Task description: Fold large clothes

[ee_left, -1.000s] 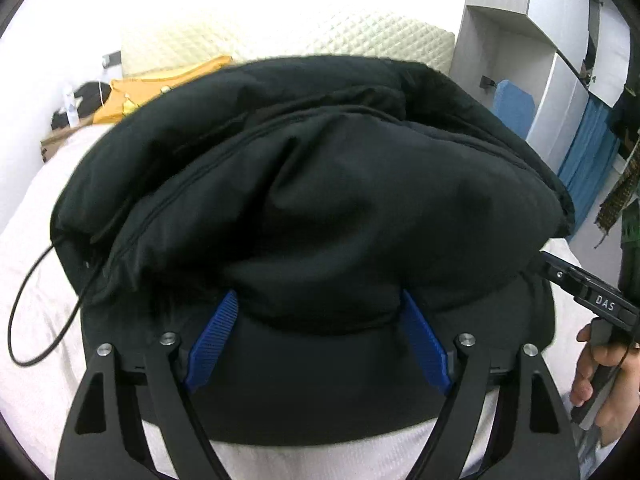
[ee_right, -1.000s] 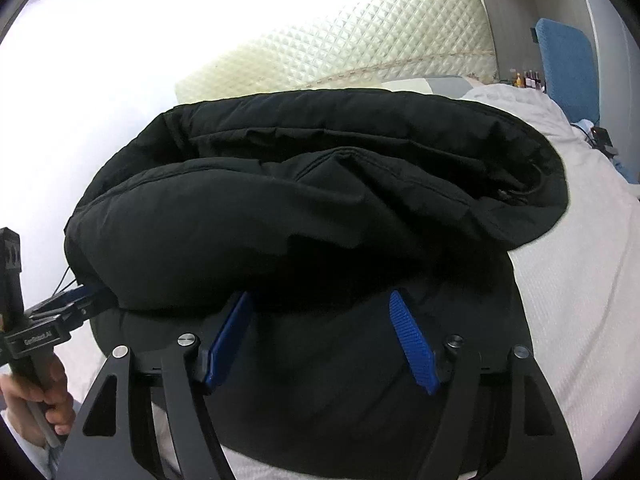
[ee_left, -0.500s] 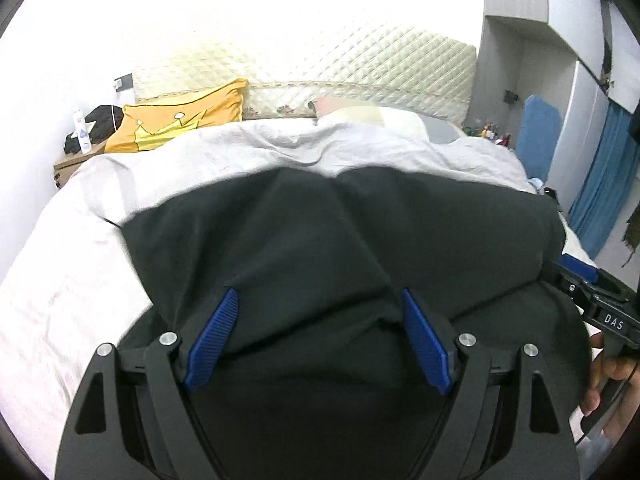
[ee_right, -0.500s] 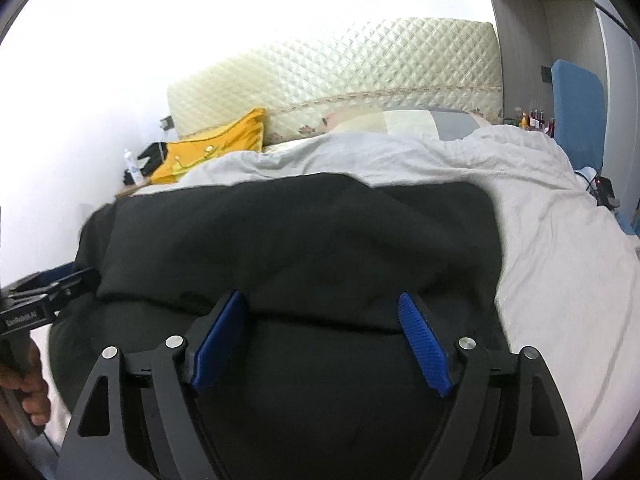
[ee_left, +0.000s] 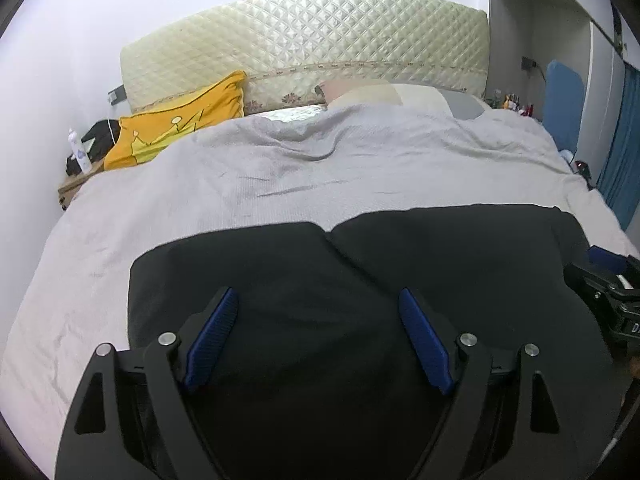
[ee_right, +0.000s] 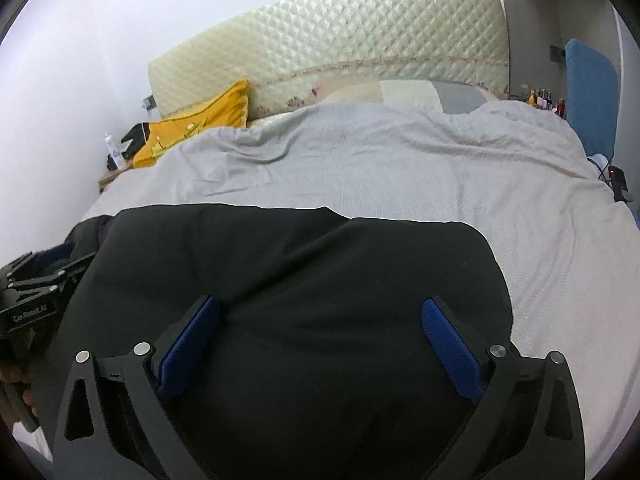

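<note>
The black jacket (ee_left: 360, 280) is lying folded flat across the near end of the bed, on the grey bedspread (ee_left: 300, 172). A second ago it was a big puffy bundle lifted up in front of both cameras and blocking most of the room; half a second ago it was already down but filled more of the view. Now its far edge sits lower in both views and you can see way more of the bed behind it. From the left camera there's a seam or split running down the middle of the top layer.

Left gripper (ee_left: 318, 336) has its jaws spread wide, blue pads (ee_left: 212, 336) over the fabric with nothing pinched between them. Same for the right gripper (ee_right: 316, 344): jaws wide apart over the jacket (ee_right: 296, 288), gripping nothing. Can't tell whether the pads are actually touching the cloth.

Each gripper pokes into the other's view at the edge. The left one reads "GenRobot.AI" in the right camera; the right one only shows a "D" at the frame edge now, where earlier it read "DAS".

Further back: yellow pillow (ee_left: 180, 120) on the left, cream quilted headboard (ee_left: 312, 40), and a white bottle (ee_left: 78, 156) on the nightstand.
</note>
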Demonstrator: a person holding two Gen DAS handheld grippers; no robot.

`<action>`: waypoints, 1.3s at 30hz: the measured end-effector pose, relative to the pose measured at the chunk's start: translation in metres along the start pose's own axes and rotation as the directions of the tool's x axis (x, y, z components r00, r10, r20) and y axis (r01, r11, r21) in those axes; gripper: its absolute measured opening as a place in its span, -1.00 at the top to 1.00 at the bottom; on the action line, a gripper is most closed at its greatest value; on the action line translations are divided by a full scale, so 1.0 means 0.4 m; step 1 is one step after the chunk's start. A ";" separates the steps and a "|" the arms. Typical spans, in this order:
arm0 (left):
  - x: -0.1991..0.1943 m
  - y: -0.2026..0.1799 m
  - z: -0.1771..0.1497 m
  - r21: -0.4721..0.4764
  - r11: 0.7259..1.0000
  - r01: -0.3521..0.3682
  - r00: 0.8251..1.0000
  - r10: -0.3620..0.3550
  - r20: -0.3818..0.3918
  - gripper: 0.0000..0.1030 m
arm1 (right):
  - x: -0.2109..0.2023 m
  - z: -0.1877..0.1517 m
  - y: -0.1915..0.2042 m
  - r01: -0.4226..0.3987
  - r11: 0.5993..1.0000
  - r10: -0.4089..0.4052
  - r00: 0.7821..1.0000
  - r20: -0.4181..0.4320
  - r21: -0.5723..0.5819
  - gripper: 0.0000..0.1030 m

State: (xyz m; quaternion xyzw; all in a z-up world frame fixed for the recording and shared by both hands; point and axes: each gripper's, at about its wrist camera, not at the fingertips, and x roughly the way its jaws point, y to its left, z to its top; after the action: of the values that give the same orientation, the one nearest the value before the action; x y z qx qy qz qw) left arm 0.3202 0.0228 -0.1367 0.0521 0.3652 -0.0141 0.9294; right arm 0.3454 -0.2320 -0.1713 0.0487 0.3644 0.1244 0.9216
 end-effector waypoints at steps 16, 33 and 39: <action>0.077 0.001 0.003 -0.004 1.000 0.004 0.999 -0.004 -0.034 -0.75 | 0.092 -0.019 -0.023 0.004 1.000 -0.004 1.000 0.030 0.000 -1.00; -0.196 -0.016 0.062 -0.071 0.995 0.075 0.997 -0.074 0.021 -0.99 | -0.230 0.084 0.002 0.030 0.999 -0.032 0.992 0.125 0.014 -1.00; -0.368 -0.014 0.108 -0.068 0.995 0.071 0.995 -0.067 0.067 -0.99 | -0.454 0.140 0.039 0.033 0.999 -0.034 0.972 0.232 0.005 -1.00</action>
State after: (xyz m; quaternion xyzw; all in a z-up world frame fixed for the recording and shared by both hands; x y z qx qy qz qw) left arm 0.2411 0.0108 -0.0057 0.0061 0.3366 -0.0351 0.9410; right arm 0.2529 -0.2650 -0.0077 0.0570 0.2549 0.1022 0.9599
